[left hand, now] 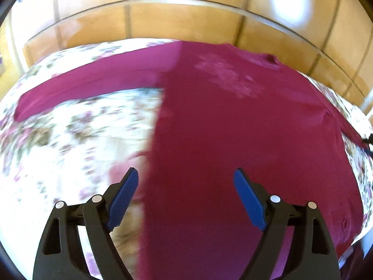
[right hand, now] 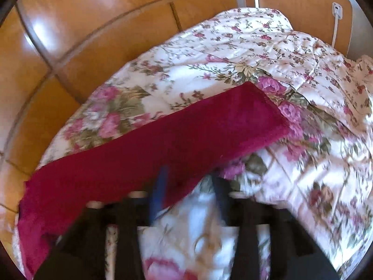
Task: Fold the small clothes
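A magenta long-sleeved shirt [left hand: 233, 128] lies spread on a floral bedspread [left hand: 70, 140], faded print on its chest and one sleeve [left hand: 81, 84] stretched out to the left. My left gripper [left hand: 186, 177] is open and empty, hovering above the shirt's lower left edge. In the right wrist view the other sleeve [right hand: 163, 140] runs diagonally across the bedspread [right hand: 256, 58]. My right gripper [right hand: 188, 182] is blurred by motion, its blue pads apart over the sleeve's lower edge, holding nothing.
The bed stands on an orange tiled floor [left hand: 186, 18] that shows beyond its far edge. A wooden headboard [right hand: 303, 4] with white brackets rises at the back right in the right wrist view. The bedspread is rumpled near the headboard.
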